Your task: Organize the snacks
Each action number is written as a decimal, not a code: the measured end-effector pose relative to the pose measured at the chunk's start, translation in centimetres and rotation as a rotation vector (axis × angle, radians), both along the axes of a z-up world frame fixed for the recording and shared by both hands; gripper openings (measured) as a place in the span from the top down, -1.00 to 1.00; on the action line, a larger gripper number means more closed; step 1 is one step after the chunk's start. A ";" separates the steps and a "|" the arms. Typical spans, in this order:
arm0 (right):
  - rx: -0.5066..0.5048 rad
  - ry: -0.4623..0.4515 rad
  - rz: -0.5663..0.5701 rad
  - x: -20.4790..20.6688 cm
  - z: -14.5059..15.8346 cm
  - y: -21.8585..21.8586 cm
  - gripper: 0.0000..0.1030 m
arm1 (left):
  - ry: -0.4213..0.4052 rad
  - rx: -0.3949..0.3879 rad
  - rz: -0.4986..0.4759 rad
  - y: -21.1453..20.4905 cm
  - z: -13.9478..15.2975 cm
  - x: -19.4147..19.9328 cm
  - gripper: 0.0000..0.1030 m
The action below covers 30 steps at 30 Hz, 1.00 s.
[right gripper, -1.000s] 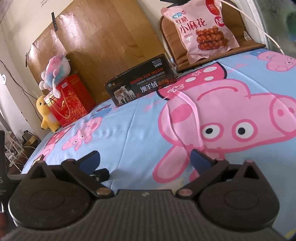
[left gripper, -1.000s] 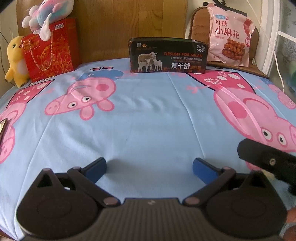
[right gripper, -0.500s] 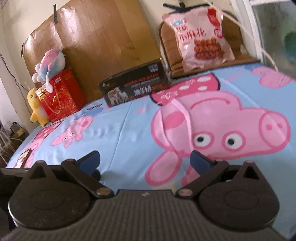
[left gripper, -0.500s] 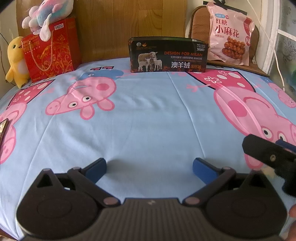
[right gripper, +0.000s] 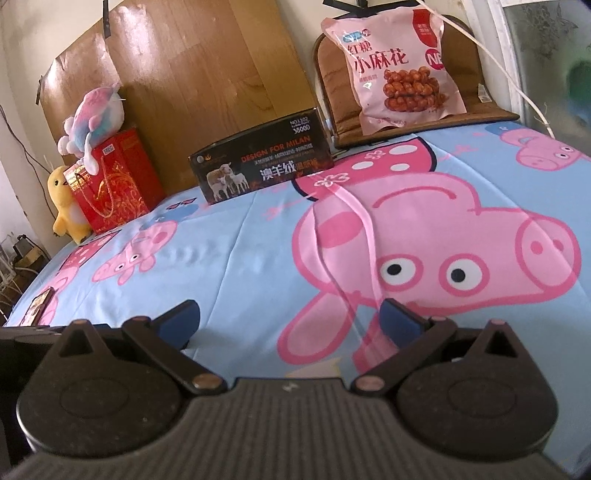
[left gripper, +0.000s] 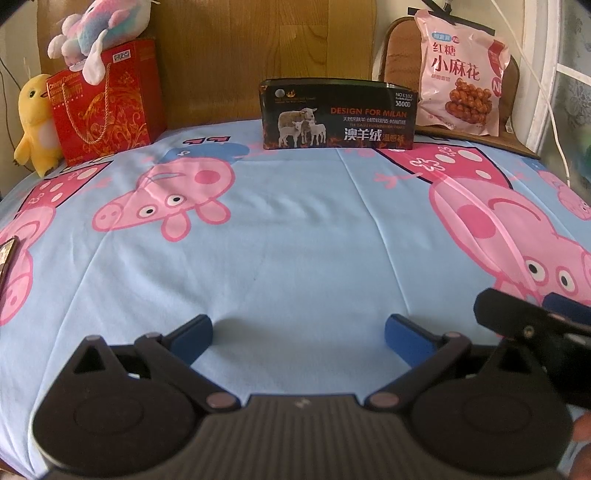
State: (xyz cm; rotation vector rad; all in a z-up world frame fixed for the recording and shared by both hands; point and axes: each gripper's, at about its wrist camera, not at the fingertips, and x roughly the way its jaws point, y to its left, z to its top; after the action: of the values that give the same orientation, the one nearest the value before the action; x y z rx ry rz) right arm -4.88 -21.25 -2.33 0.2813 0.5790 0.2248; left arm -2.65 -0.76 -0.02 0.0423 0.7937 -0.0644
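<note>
A pink snack bag (left gripper: 461, 74) of fried twists leans on a brown cushion at the far right; it also shows in the right wrist view (right gripper: 395, 70). A red gift bag (left gripper: 105, 103) stands at the far left, also seen in the right wrist view (right gripper: 114, 184). A dark flat snack pack (left gripper: 5, 258) lies at the bed's left edge, also in the right wrist view (right gripper: 37, 306). My left gripper (left gripper: 299, 334) is open and empty, low over the sheet. My right gripper (right gripper: 290, 317) is open and empty; part of it shows in the left wrist view (left gripper: 532, 325).
A black box (left gripper: 340, 114) with sheep on it stands at the back middle against a wooden board (left gripper: 240, 44). A yellow plush duck (left gripper: 35, 122) and a pastel plush toy (left gripper: 96, 29) sit by the red bag. A white cable (left gripper: 546, 96) hangs at the right.
The right gripper has levelled out and turned left, with the pink bag and the box now more centred in its view. The left gripper has barely moved.
</note>
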 end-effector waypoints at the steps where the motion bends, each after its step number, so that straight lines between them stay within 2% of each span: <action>1: 0.000 0.000 -0.004 -0.1 0.0 0.0 -1.00 | -0.001 -0.001 0.000 0.0 0.0 0.0 -1.00; 6: 0.000 -0.003 -0.016 -0.4 0.0 -0.3 -1.00 | -0.026 0.000 0.001 0.1 -0.1 -0.3 -1.00; 16: 0.016 -0.011 -0.026 -1.0 0.1 -0.7 -1.00 | -0.015 -0.016 0.090 1.6 0.4 -0.8 -1.00; 30: 0.017 -0.025 -0.016 -2.5 0.3 -0.5 -1.00 | 0.003 -0.005 0.079 1.4 0.1 -2.0 -1.00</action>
State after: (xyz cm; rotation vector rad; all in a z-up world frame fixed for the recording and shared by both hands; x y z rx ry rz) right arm -7.34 -21.71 -2.00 0.2988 0.5499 0.2174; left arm -4.62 0.64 0.07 0.0060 0.7977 0.0084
